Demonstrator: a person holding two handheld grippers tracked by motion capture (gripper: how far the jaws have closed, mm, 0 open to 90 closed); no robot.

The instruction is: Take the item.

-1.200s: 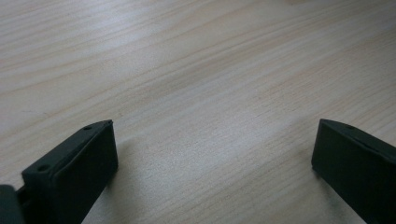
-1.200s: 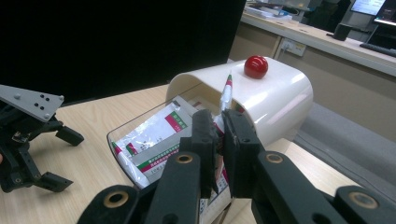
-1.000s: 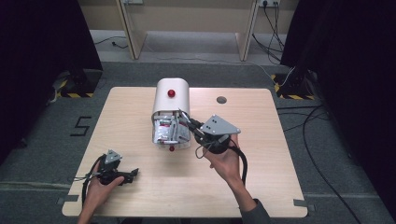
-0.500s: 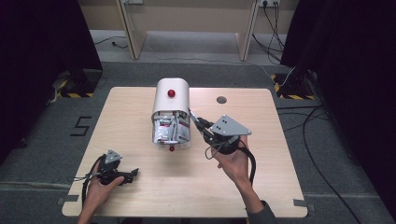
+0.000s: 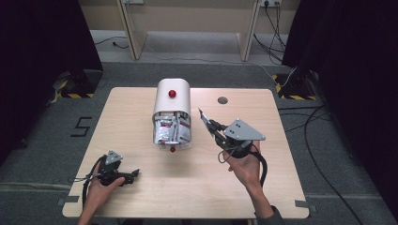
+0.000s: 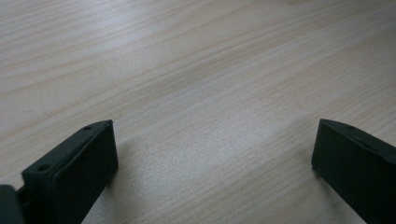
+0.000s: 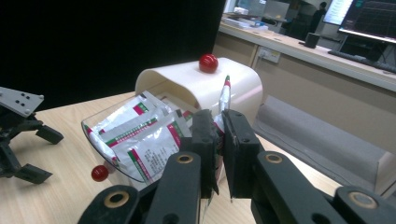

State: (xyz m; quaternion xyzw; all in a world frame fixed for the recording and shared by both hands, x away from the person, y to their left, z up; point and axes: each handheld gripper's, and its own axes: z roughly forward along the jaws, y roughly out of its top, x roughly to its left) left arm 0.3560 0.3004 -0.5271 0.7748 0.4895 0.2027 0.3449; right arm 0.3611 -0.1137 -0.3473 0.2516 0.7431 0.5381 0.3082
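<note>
Black jaws of the right gripper pinch 1 thin sachet edge-on beside the white dispenser; the left gripper, jaws spread, rests over pale woodgrain table.

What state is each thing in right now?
Box: lid open, full of sachets.
Lid: clear, swung down in front of the box.
Sachet: clamped upright in the right gripper, clear of the box.
Left gripper: fingers wide apart, nothing between them, low over the table.
</note>
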